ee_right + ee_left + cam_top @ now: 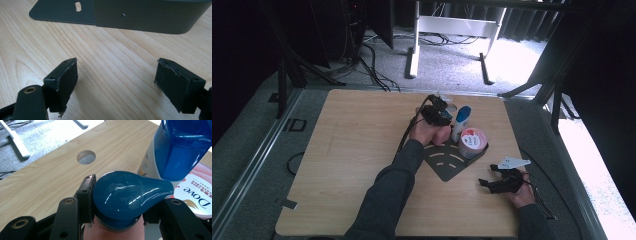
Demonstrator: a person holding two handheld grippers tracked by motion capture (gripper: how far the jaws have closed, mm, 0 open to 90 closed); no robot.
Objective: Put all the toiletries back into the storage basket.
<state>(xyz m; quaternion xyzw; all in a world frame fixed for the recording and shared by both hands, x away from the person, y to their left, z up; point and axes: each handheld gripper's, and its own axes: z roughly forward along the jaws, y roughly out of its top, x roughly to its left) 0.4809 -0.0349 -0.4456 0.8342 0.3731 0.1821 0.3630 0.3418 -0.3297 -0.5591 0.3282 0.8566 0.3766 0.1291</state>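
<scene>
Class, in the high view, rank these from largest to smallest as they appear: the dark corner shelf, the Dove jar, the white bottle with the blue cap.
1. dark corner shelf
2. Dove jar
3. white bottle with the blue cap, narrower though about as tall; the last two are close.

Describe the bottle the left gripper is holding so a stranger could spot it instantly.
On the wooden table, find the dark corner rack. Three toiletries crowd its back; the pink bottle stands leftmost, in the left gripper. Its teardrop-shaped blue cap sets it apart from the white bottle and round Dove tub.
</scene>
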